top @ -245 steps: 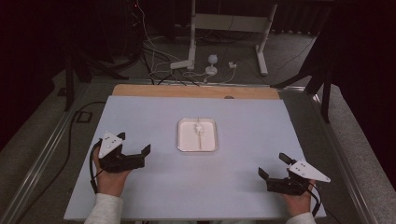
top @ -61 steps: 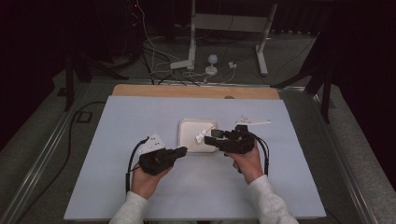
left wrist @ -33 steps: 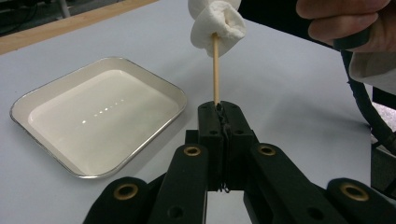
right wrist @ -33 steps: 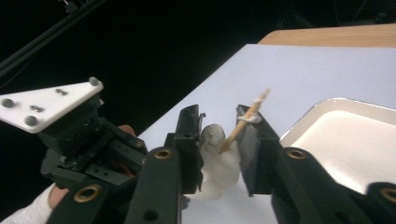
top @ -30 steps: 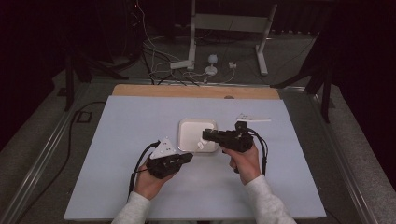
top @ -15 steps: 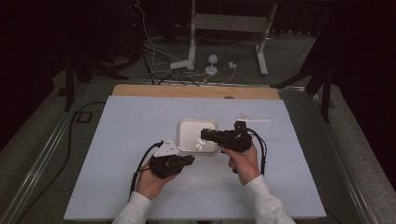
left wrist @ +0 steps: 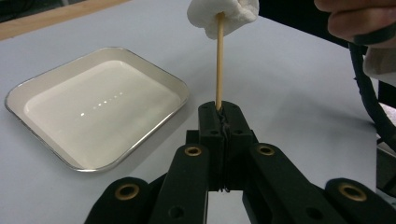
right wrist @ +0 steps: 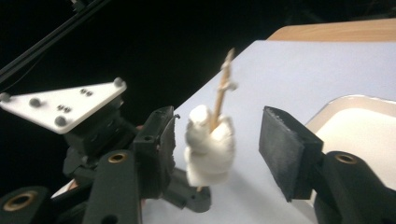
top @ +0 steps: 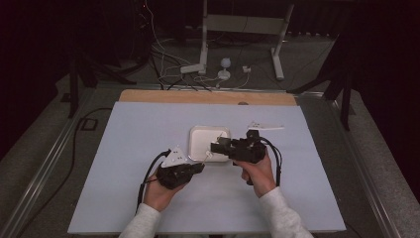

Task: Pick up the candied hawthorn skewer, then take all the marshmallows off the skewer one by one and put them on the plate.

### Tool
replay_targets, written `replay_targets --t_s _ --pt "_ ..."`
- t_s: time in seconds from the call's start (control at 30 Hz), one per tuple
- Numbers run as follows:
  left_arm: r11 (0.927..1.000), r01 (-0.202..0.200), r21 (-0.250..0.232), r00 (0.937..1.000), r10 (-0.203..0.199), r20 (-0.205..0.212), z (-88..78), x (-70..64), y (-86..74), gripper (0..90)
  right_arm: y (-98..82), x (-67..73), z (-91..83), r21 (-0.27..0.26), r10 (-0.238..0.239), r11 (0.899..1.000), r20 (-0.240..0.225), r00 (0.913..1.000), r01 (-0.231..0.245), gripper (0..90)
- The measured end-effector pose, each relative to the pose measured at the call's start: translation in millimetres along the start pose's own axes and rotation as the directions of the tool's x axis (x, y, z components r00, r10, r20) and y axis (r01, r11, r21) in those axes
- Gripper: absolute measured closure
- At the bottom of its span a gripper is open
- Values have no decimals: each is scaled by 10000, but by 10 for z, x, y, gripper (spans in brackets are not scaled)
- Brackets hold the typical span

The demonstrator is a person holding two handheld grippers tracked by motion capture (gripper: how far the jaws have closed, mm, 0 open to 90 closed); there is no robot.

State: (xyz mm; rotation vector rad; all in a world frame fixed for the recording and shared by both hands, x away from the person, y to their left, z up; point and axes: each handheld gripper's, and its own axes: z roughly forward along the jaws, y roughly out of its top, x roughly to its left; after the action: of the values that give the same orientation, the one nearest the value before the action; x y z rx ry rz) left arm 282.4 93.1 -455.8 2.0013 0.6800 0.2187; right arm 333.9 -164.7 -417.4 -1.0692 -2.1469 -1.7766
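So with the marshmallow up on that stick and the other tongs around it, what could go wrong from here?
1. The left tongs pinch only the bottom end of the thin wooden skewer, so a sideways push could tilt or snap it.
2. The right tongs stand open on either side of the marshmallow; closing hard could squash or tear it.
3. The marshmallow hangs beside the white tray, not over it, so a slip would likely drop it on the table.

Left gripper point(left wrist: 223, 122) is clamped tight on a skewer point(left wrist: 218, 60); right gripper point(right wrist: 215, 142) sits wide open, both hands close together mid-table.
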Motion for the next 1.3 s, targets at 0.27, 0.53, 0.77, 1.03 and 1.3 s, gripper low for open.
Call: replay_targets --t_s 0.27,0.53,0.77,1.03,1.3 --pt "10000 -69 -15 9999 69 -117 -7 -6 -2 900 -17 44 44 294 -327 9990 -6 9995 327 657" --pt "9998 -200 58 9995 202 -242 10 -14 -10 900 0 43 31 499 -299 9983 283 9992 285 702" --pt "9998 -212 45 9993 213 -291 11 -7 -23 900 19 58 14 446 -396 9983 443 9982 376 732" --pt "9994 -259 221 9984 270 -501 22 10 -35 900 23 17 34 403 -212 9990 551 9983 190 748" --pt "9988 -105 480 9978 136 -656 50 49 -51 900 30 -112 32 193 508 9985 521 9973 -519 765"
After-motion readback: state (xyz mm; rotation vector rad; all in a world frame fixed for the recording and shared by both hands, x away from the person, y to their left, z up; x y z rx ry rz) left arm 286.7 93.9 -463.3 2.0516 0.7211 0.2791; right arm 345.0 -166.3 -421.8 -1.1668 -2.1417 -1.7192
